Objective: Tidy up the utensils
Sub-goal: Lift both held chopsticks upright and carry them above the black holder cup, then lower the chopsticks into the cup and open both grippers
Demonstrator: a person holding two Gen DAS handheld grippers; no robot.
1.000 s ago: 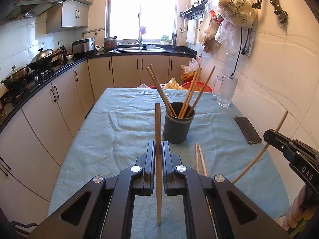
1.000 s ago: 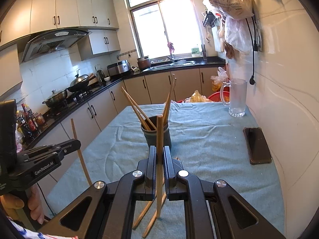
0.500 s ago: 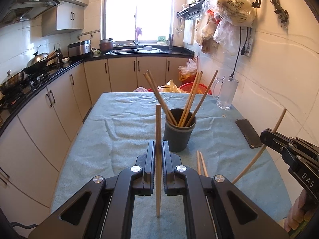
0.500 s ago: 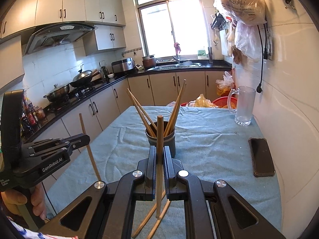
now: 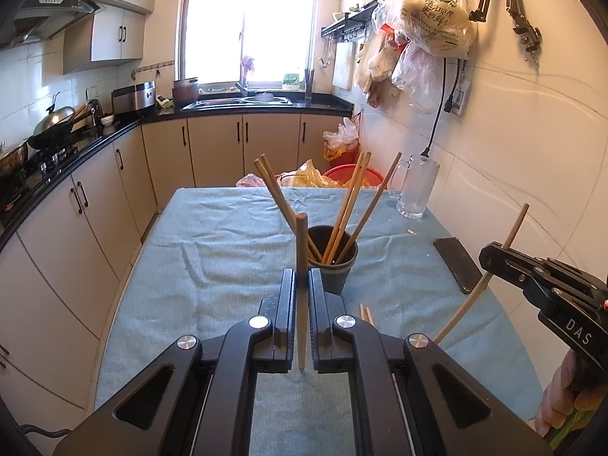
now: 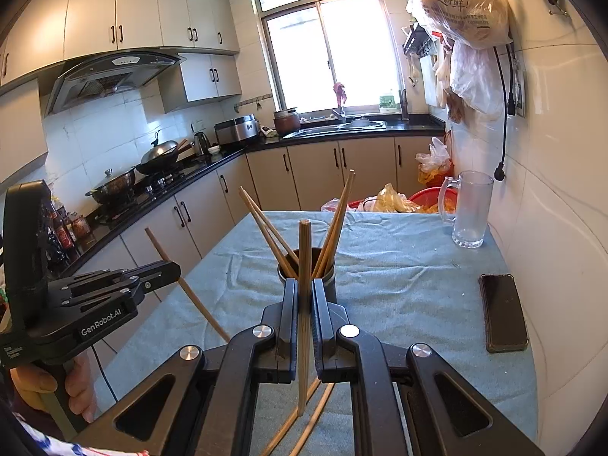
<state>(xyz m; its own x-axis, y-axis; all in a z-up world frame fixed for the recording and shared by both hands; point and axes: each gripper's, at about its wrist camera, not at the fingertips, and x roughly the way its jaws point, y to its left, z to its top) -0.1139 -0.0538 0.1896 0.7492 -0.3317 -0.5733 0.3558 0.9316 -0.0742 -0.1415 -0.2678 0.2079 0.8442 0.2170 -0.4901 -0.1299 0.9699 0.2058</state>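
Observation:
A dark grey cup stands mid-table on the blue cloth and holds several wooden chopsticks; it also shows in the right wrist view. My left gripper is shut on one upright chopstick, just in front of the cup. My right gripper is shut on another upright chopstick, also just short of the cup. Two loose chopsticks lie on the cloth under the right gripper, and show in the left wrist view. Each gripper shows in the other's view, the right and the left.
A black phone lies on the table's right side near the tiled wall. A glass mug stands at the far right corner. Kitchen counters run along the left. Plastic bags hang on the right wall.
Both grippers have moved forward towards the cup and risen slightly, each still holding its chopstick. The cup appears closer and larger in both views.

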